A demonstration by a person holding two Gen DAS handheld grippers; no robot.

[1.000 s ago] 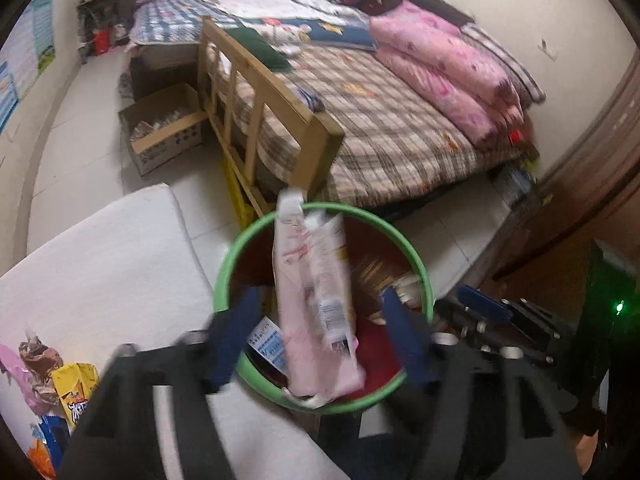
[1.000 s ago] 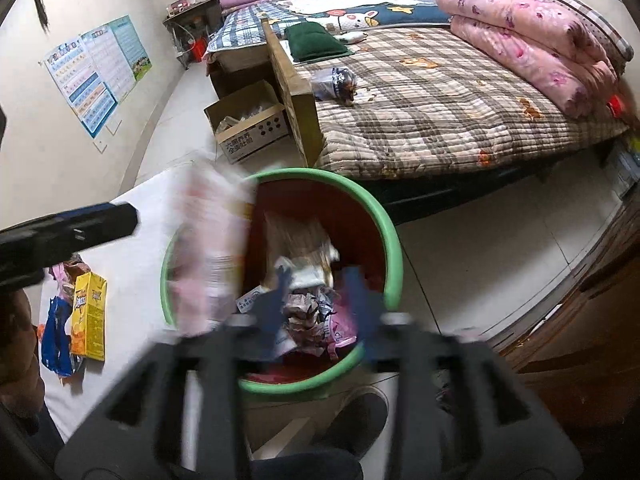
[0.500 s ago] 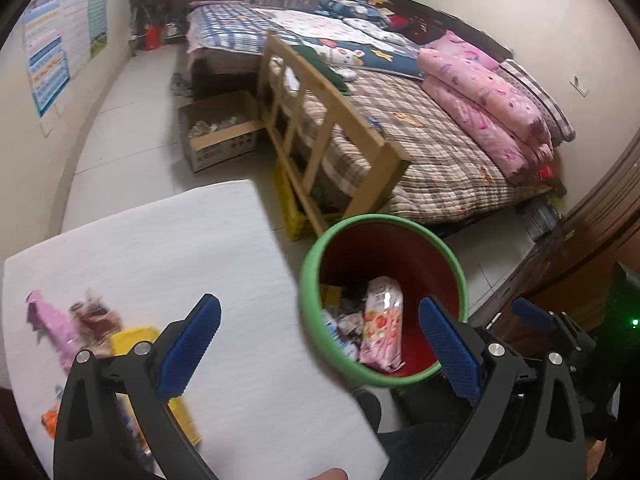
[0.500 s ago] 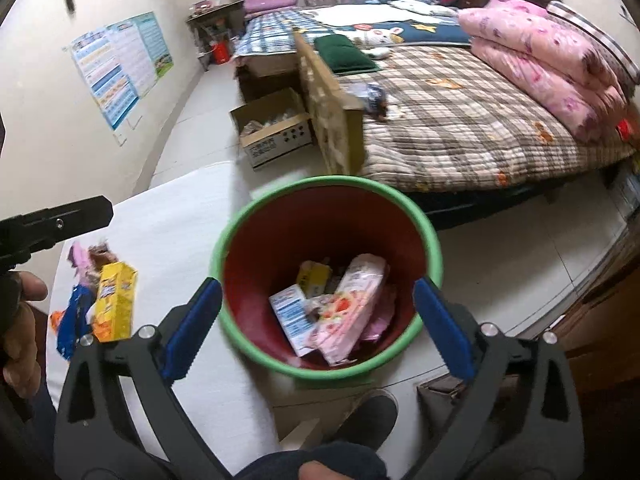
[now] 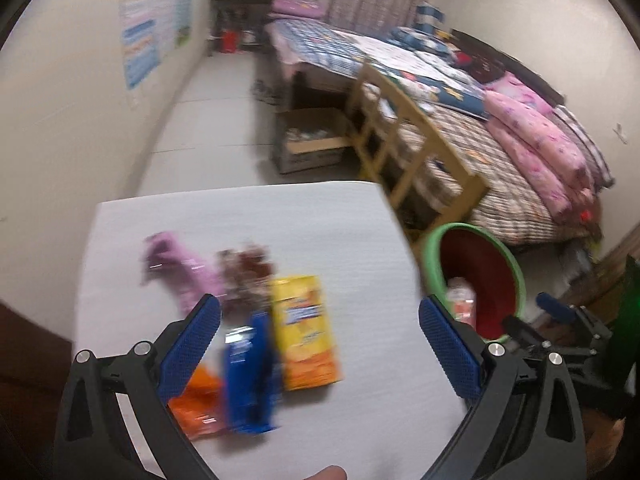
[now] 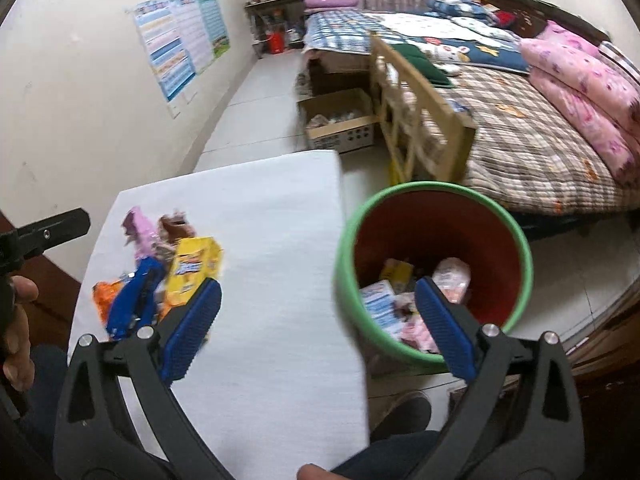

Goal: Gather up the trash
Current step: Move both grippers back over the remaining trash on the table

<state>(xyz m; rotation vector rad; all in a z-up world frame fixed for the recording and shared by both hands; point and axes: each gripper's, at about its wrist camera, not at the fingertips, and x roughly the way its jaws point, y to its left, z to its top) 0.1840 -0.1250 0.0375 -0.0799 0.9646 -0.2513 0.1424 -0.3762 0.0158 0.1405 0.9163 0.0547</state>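
My left tongs (image 5: 320,344) and right tongs (image 6: 318,328) spread, empty; wrappers (image 5: 256,336) on surface (image 5: 248,220), bin (image 6: 434,200) alongside

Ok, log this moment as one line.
left tongs: open, over wrappers | right tongs: open, empty | bin: holds trash | wrappers on table

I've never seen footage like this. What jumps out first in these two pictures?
Probably the green-rimmed red bin on the floor beside the white table, already holding wrappers. Next, the bright pile of snack packets near the table's left side, led by a yellow box and a blue packet. Both blue-padded grippers, left gripper and right gripper, are wide open and hold nothing.
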